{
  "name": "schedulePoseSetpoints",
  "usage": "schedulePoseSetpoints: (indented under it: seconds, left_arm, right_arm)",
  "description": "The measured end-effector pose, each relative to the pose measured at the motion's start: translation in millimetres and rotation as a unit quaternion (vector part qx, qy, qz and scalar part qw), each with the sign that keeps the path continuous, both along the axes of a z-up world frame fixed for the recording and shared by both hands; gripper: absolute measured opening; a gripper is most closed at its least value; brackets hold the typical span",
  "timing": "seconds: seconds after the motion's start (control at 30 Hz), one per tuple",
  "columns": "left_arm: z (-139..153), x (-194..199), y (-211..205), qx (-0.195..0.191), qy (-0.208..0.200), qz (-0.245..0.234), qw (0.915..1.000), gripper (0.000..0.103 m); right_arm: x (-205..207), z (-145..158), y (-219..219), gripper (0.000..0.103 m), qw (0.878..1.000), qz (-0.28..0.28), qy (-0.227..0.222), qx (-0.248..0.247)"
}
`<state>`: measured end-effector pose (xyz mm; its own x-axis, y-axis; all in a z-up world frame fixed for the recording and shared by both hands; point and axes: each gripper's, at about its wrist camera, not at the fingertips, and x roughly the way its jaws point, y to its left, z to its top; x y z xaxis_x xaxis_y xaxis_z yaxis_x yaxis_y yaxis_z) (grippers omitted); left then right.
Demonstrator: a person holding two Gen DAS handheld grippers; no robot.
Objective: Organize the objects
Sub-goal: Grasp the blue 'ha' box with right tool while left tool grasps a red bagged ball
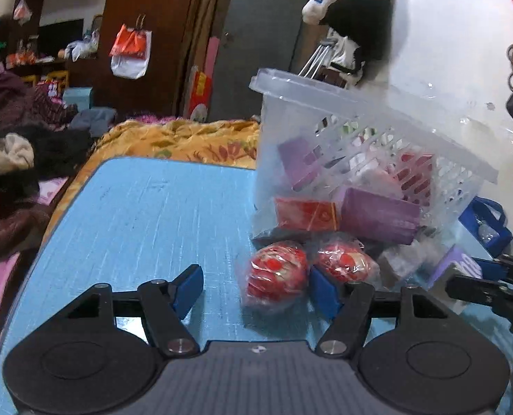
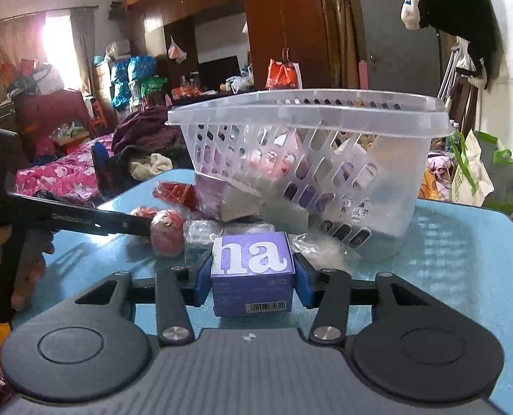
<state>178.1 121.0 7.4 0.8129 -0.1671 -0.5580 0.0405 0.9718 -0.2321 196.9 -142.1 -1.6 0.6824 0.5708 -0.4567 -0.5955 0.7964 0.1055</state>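
A clear plastic basket [image 1: 377, 121] lies tipped on the blue table [image 1: 135, 224], and small boxes spill from its mouth, among them a red box [image 1: 304, 215] and a purple box [image 1: 377, 219]. Two red wrapped balls lie in front of it. My left gripper [image 1: 259, 290] is open around the nearer red ball [image 1: 277, 276]: its right pad is at the ball and its left pad stands clear. My right gripper [image 2: 253, 280] is shut on a purple box printed "ha" [image 2: 253, 276], low over the table in front of the basket [image 2: 325, 159].
An orange flowered blanket [image 1: 187, 138] lies past the table's far edge, with heaped clothes [image 1: 10, 159] to the left. A blue bag [image 1: 488, 221] sits behind the basket. A green and white bag [image 2: 481, 173] stands off the table's right side. A hand [image 2: 28, 269] holds the left tool.
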Motion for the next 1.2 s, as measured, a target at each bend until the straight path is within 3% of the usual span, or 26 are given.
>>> schedulePoseSetpoints:
  seconds: [0.03,0.07,0.2,0.37,0.5,0.87,1.2]
  left_arm:
    - [-0.7,0.0,0.9,-0.012,-0.002,-0.006,0.9999,0.046]
    - [-0.5,-2.1,2.1,-0.020,-0.007,-0.010,0.9997,0.047]
    - [9.0,-23.3,-6.0,0.008,-0.059,0.000,0.9982,0.047]
    - [12.2,-46.6,-7.0,-0.047,-0.123,-0.034,0.9907,0.047]
    - [8.8,-59.8,-4.6,-0.089,-0.139,-0.026,0.9860,0.047]
    - [5.7,-68.1,-13.7,-0.079,-0.175,-0.055,0.9798,0.047]
    - [5.1,-69.9,-16.5,-0.064,-0.176,-0.062,0.9803,0.047]
  right_arm:
    - [-0.5,0.3,-0.9,0.051,1.000,0.000,-0.001,0.003]
    - [-0.6,0.6,-1.7,0.051,1.000,0.001,-0.003,0.005]
    - [-3.8,2.8,-2.8,0.051,1.000,-0.004,-0.017,0.011]
    - [-11.5,5.6,-11.6,0.051,0.998,-0.018,-0.047,0.034]
    - [-18.9,8.2,-15.9,0.051,0.996,-0.031,-0.075,0.048]
    - [-21.6,8.1,-15.4,0.051,0.993,-0.034,-0.097,0.057]
    - [-26.5,7.8,-16.4,0.051,0.991,-0.033,-0.114,0.060]
